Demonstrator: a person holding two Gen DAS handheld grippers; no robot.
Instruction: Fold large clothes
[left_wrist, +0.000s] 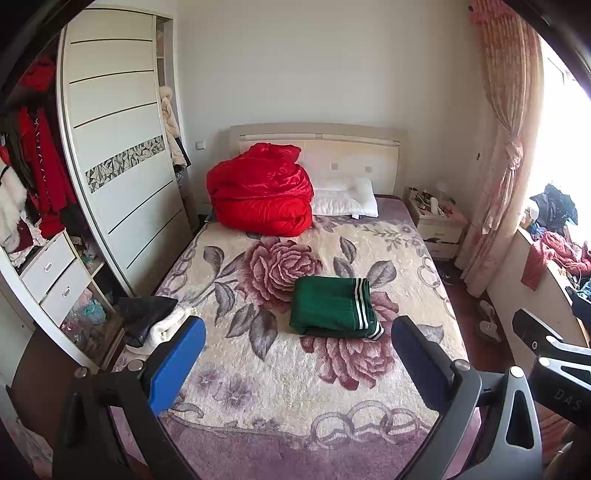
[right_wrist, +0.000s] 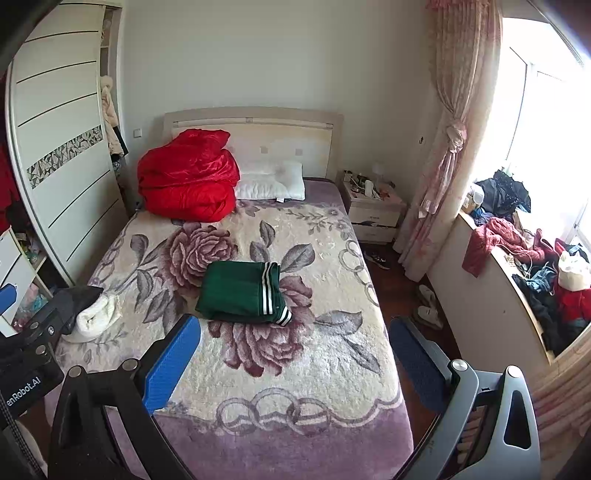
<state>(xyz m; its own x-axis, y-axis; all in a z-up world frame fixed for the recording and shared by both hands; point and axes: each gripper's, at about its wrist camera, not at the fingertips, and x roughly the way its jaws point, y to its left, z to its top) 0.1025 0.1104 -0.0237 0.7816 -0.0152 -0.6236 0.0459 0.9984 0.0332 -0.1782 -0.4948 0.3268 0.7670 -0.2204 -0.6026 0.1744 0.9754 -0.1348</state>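
1 green garment (left_wrist: 334, 308) (right_wrist: 243, 293) with white side stripes lies folded in a neat rectangle on the bed (left_wrist: 325, 406) (right_wrist: 295, 369), about mid-blanket on the rose pattern, touching neither tool. Both grippers hang above the foot of the bed, well short of it. On the left gripper (left_wrist: 297, 363) the fingers (left_wrist: 177, 365) stand wide apart, blue pads facing in, holding nothing. On the right gripper (right_wrist: 295, 362) the fingers (right_wrist: 173, 360) are equally spread and hold nothing.

Partial writing reads "enRobot.AI" on the left tool's body (right_wrist: 26, 389) in the right view, and "DAS" on the right tool's body (left_wrist: 565, 393) in the left view.

Near the bed's left edge lies a white roll (left_wrist: 166, 328) (right_wrist: 96, 317) touching a black cloth (left_wrist: 146, 312) (right_wrist: 75, 299). At the headboard sit a red quilt (left_wrist: 258, 192) (right_wrist: 188, 177) and, just beside it, a white pillow (left_wrist: 345, 197) (right_wrist: 271, 182). Left stands a wardrobe (left_wrist: 118, 147) (right_wrist: 62, 147); right, a nightstand (left_wrist: 437, 221) (right_wrist: 373, 206), a pink curtain (left_wrist: 506, 147) (right_wrist: 450, 129) and a ledge piled with clothes (left_wrist: 554, 243) (right_wrist: 524, 258).
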